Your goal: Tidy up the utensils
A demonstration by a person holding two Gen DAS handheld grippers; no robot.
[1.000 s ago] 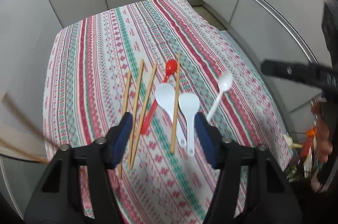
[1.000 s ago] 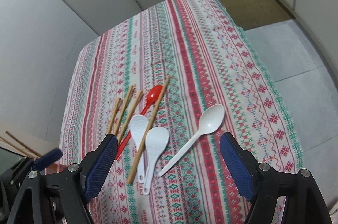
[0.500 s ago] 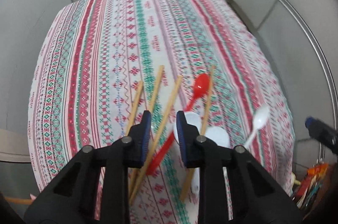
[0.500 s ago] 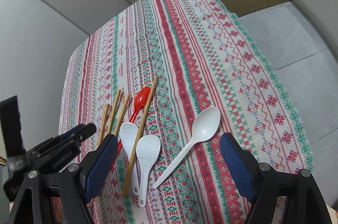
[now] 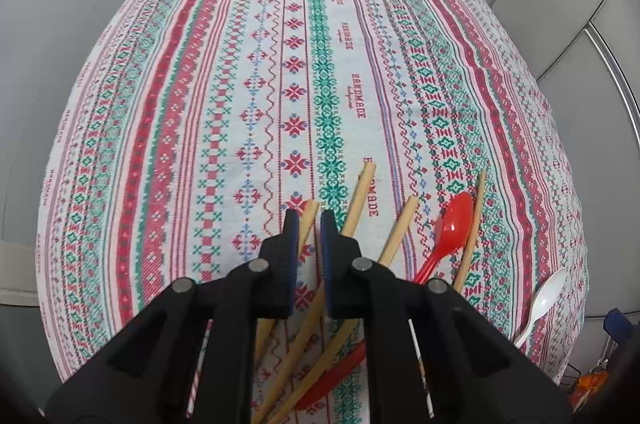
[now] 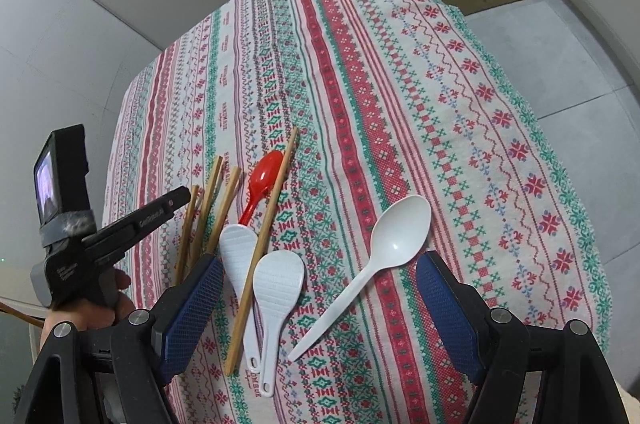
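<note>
Our left gripper [image 5: 307, 224] has just been narrowing its fingers around the leftmost chopstick [image 5: 309, 220] lying on the table [image 5: 224, 96]. Our right gripper [image 6: 320, 284], fingers wide, hangs above the white spoon [image 6: 384, 252].

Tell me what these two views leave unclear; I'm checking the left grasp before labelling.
- Left wrist: left gripper pads straddle a chopstick; contact not visible.
- Left wrist: both rice paddles hidden behind the gripper body.
- Right wrist: lower chopstick ends hidden behind the right gripper finger.
</note>
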